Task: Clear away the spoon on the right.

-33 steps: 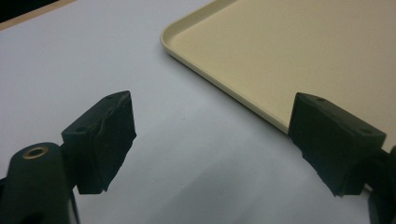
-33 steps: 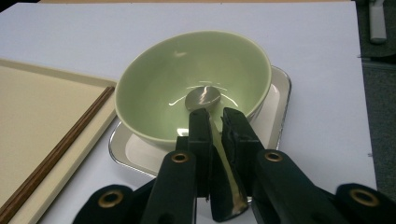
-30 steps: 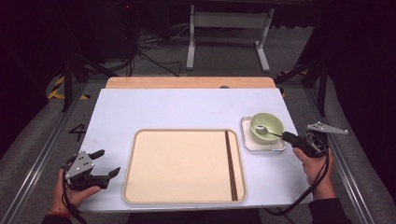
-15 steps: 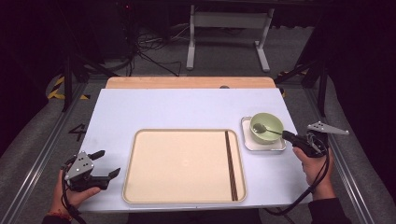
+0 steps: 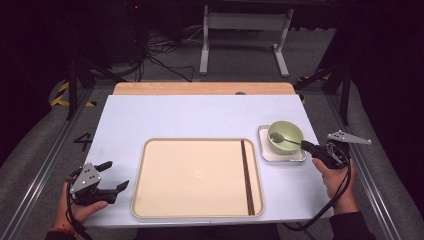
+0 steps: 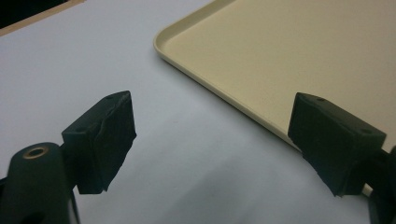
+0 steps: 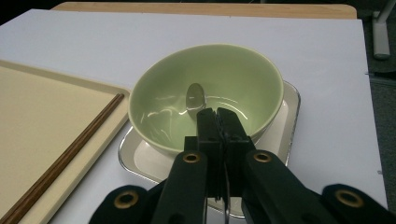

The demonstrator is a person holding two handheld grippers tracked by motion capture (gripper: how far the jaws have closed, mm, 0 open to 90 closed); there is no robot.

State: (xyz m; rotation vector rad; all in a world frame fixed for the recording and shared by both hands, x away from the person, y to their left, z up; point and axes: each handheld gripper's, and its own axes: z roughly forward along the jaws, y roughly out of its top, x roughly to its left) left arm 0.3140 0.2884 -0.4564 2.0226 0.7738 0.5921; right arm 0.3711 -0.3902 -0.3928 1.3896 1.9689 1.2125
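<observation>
A green bowl (image 5: 285, 136) (image 7: 205, 100) stands on a small white square plate (image 5: 270, 153) (image 7: 140, 161) at the table's right. A metal spoon (image 5: 281, 138) (image 7: 194, 97) lies with its head in the bowl. My right gripper (image 5: 305, 145) (image 7: 217, 114) is shut on the spoon's handle at the bowl's near rim. A beige tray (image 5: 195, 175) (image 6: 289, 60) (image 7: 32, 116) sits at centre front with dark chopsticks (image 5: 247, 175) (image 7: 65, 161) along its right side. My left gripper (image 5: 113, 175) (image 6: 212, 140) is open over bare table, just left of the tray.
The white table top (image 5: 200, 117) has a wooden strip (image 5: 200, 88) along its far edge. Cables and a metal stand (image 5: 240, 30) lie on the dark floor beyond. Rails run along both sides of the table.
</observation>
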